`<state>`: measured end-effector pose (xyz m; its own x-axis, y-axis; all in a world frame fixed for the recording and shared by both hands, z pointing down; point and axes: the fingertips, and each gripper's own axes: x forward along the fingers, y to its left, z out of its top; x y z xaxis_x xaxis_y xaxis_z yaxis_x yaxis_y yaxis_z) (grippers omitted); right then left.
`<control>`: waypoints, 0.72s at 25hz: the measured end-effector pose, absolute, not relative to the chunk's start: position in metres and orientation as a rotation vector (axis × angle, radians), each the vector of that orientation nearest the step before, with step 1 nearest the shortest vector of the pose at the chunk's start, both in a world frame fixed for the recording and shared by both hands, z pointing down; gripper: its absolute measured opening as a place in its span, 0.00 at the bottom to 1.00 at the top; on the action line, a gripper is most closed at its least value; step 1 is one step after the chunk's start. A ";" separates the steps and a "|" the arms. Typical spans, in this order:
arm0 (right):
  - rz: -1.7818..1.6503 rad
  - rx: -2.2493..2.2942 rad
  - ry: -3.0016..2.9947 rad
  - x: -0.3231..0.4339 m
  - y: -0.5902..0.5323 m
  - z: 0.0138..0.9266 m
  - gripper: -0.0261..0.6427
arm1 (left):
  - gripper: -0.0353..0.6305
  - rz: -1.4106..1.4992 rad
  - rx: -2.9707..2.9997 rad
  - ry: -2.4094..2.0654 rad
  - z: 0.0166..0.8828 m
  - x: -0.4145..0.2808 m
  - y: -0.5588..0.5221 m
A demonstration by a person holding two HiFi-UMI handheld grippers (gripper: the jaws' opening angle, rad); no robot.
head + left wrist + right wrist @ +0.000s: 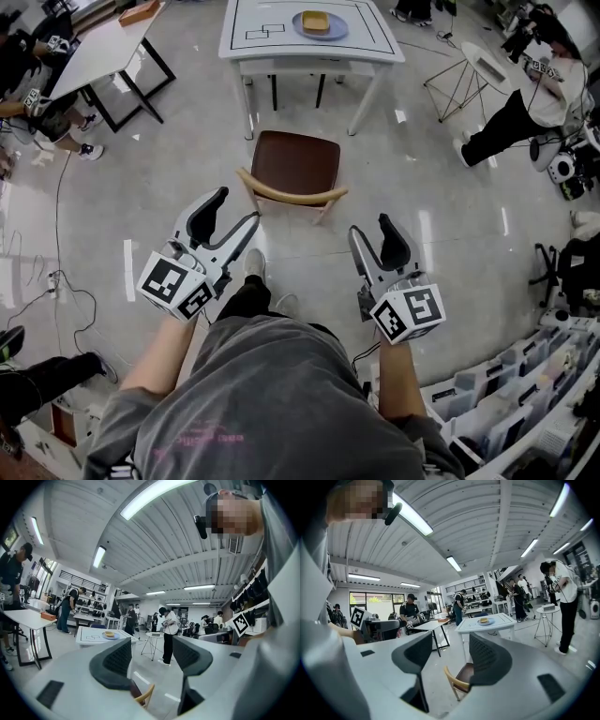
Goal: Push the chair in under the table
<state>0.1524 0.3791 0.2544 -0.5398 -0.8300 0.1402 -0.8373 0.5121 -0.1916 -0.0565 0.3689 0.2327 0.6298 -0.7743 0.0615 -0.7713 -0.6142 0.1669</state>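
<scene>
As the chair stands now: the chair is on the floor, pulled clear of the table. Its brown seat is fully exposed and its curved wooden backrest faces the person.
Chair position: at 12 o'clock from the person, with the table beyond it on the same line.
Table: white top carrying a plate. The legs stand at either side of a bay that opens toward the chair.
Left gripper: the left gripper is held at 11 o'clock from the person, near the left end of the backrest but apart from it.
Left fingers: the fingers stand apart and hold nothing. Only floor and a corner of the chair show in the gap.
Right gripper: the right gripper is held at 1 o'clock, near the right end of the backrest and not touching it.
Right fingers: the fingers stand apart and hold nothing. The chair shows low in the gap and the table beyond it.
Step in hand: judged to be the approach. Neither gripper is in contact with the chair, so the push is not yet begun.
Alignment: the seat looks roughly in line with the bay between the table legs, though slightly turned.
Next move calls for: bringing both grippers forward toward 12 o'clock onto the backrest, one near each end. They can either close on the rail or bear flat against it.
Push requirement: an even drive toward 12 o'clock from both sides, so that the chair runs straight between the table legs and the seat passes under the top.
</scene>
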 end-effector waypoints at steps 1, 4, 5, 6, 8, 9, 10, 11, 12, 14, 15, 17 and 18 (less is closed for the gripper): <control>0.370 1.491 -2.703 0.153 0.377 0.255 0.38 | 0.46 -0.025 2.672 -1.279 0.234 -0.056 0.367; 0.377 1.483 -2.700 0.154 0.368 0.259 0.38 | 0.46 -0.025 2.668 -1.281 0.236 -0.054 0.359; 0.379 1.481 -2.698 0.153 0.365 0.260 0.38 | 0.46 -0.026 2.665 -1.281 0.236 -0.054 0.355; 0.381 1.479 -2.697 0.153 0.361 0.261 0.38 | 0.46 -0.025 2.663 -1.280 0.237 -0.054 0.351; 0.383 1.476 -2.693 0.152 0.351 0.263 0.38 | 0.46 -0.023 2.660 -1.274 0.240 -0.053 0.341; 0.385 1.475 -2.690 0.152 0.346 0.264 0.38 | 0.46 -0.021 2.659 -1.269 0.241 -0.053 0.336; 0.388 1.473 -2.688 0.151 0.341 0.266 0.38 | 0.46 -0.018 2.658 -1.264 0.243 -0.053 0.330; 0.392 1.472 -2.685 0.150 0.336 0.267 0.38 | 0.46 -0.016 2.656 -1.261 0.245 -0.054 0.325; 0.395 1.470 -2.682 0.149 0.330 0.269 0.38 | 0.46 -0.013 2.654 -1.257 0.247 -0.054 0.319; 0.402 1.473 -2.673 0.147 0.319 0.272 0.38 | 0.46 -0.009 2.652 -1.250 0.249 -0.056 0.308; 0.406 1.476 -2.669 0.147 0.313 0.273 0.38 | 0.46 -0.008 2.651 -1.247 0.249 -0.058 0.302; 0.413 1.481 -2.662 0.144 0.300 0.275 0.38 | 0.46 -0.006 2.650 -1.242 0.251 -0.061 0.288; 0.417 1.481 -2.659 0.141 0.293 0.277 0.38 | 0.46 -0.005 2.648 -1.240 0.253 -0.063 0.281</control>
<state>0.1414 0.2932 0.2769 -0.5334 -0.8240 0.1909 -0.8429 0.4990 -0.2014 -0.0631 0.2810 0.2527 0.6448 -0.7593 0.0883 -0.7585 -0.6212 0.1968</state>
